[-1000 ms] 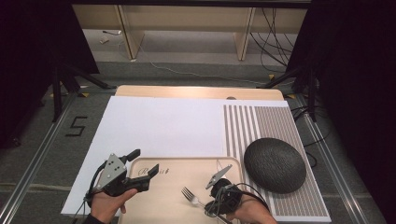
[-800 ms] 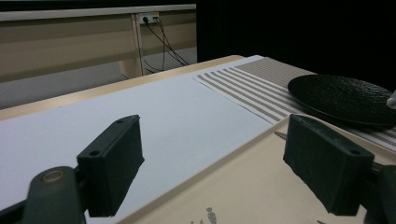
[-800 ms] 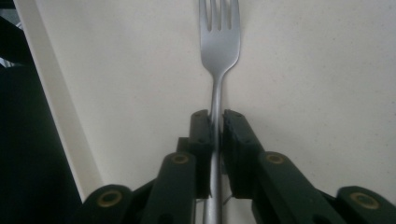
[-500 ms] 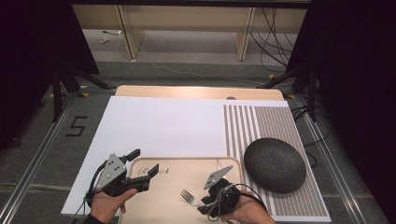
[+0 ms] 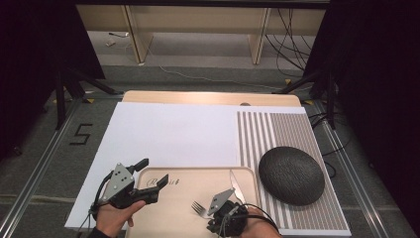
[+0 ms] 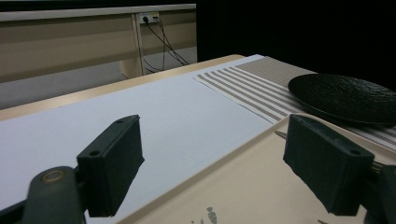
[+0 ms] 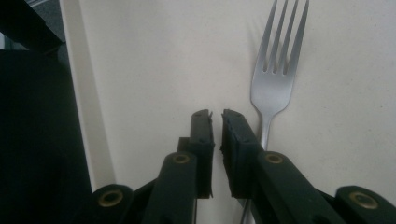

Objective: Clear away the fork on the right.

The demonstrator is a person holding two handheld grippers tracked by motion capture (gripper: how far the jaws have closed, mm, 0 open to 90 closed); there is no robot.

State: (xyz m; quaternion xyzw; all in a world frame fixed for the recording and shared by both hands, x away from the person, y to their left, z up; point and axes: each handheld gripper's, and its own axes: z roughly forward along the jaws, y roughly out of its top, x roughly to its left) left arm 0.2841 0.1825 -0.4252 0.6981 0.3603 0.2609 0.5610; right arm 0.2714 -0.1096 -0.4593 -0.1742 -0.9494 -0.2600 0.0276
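Right claw (image 7: pixel 217 122): jaws nearly together with nothing between them; they have just been closing after a brief widening half a second earlier.
Fork (image 7: pixel 276 79): lies flat on the tray (image 5: pixel 198 184), its handle running under the right-hand jaw, prongs toward 12 o'clock in the right gripper view.
Change: in the high view the fork (image 5: pixel 199 208) sits at about the same spot on the tray as a second ago, just at 10 o'clock of the right claw (image 5: pixel 224 214).
Left claw (image 5: pixel 153 179): jaws wide apart, empty, unmoved at the tray's 9 o'clock edge.
Knife (image 5: pixel 236 185): on the tray at 3 o'clock.
Plate (image 5: pixel 291 174): dark, on the striped mat, unchanged.
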